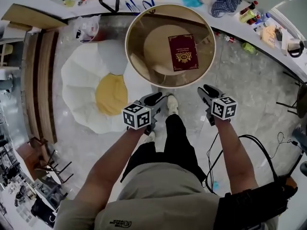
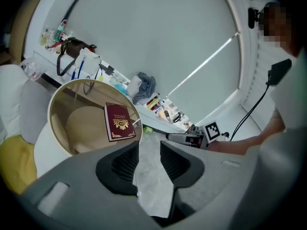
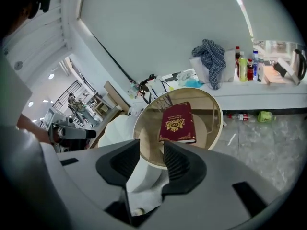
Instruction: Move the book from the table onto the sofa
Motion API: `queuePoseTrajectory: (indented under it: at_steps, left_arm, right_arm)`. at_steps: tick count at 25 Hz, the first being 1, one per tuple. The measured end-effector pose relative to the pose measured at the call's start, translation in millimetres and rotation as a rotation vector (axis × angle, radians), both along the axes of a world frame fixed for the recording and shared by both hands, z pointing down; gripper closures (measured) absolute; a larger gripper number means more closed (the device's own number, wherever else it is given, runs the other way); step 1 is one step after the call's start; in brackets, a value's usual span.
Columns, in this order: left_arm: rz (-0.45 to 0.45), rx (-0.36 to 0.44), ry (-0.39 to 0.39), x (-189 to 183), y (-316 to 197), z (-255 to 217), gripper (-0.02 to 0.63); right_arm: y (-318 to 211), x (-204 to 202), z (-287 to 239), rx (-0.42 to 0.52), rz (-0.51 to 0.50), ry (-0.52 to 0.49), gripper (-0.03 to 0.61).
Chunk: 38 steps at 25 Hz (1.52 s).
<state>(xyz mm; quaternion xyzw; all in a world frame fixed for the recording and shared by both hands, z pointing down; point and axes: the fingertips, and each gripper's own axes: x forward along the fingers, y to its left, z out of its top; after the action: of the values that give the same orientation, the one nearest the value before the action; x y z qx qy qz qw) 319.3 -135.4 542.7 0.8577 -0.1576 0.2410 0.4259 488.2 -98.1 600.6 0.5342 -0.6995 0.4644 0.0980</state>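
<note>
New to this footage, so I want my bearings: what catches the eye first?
A dark red book lies flat on the round glass table. Left of it sits a white, egg-like sofa with a yellow centre. The left gripper and right gripper hover open and empty before the table.

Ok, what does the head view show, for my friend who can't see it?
A dark red book lies on a round table, seen from above. The person's left gripper and right gripper hover near its edge, both empty.
</note>
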Motion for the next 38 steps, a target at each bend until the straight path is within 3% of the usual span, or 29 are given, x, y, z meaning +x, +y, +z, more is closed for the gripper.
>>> queuePoseTrajectory:
  at_steps: [8, 19, 23, 29, 33, 38]
  left_arm:
    - [-0.044, -0.069, -0.076, 50, -63, 108, 0.456]
    - [-0.087, -0.127, -0.12, 79, -113, 207, 0.449]
    - [-0.117, -0.157, -0.119, 88, -118, 227, 0.449]
    - [-0.095, -0.193, -0.122, 101, -114, 244, 0.449]
    - [-0.088, -0.157, -0.166, 102, -116, 248, 0.494]
    - [-0.12, -0.155, -0.146, 95, -114, 236, 0.505]
  right_arm:
    - [-86, 53, 100, -0.062, 0.004, 0.018, 0.421]
    - [-140, 74, 188, -0.101, 0.061, -0.106, 0.379]
    - [-141, 71, 203, -0.11, 0.09, -0.167, 0.377]
    - [-142, 67, 205, -0.093, 0.135, -0.235, 0.377]
    - [-142, 69, 203, -0.086, 0.146, -0.234, 0.398]
    - [-138, 63, 190, -0.069, 0.14, -0.237, 0.411]
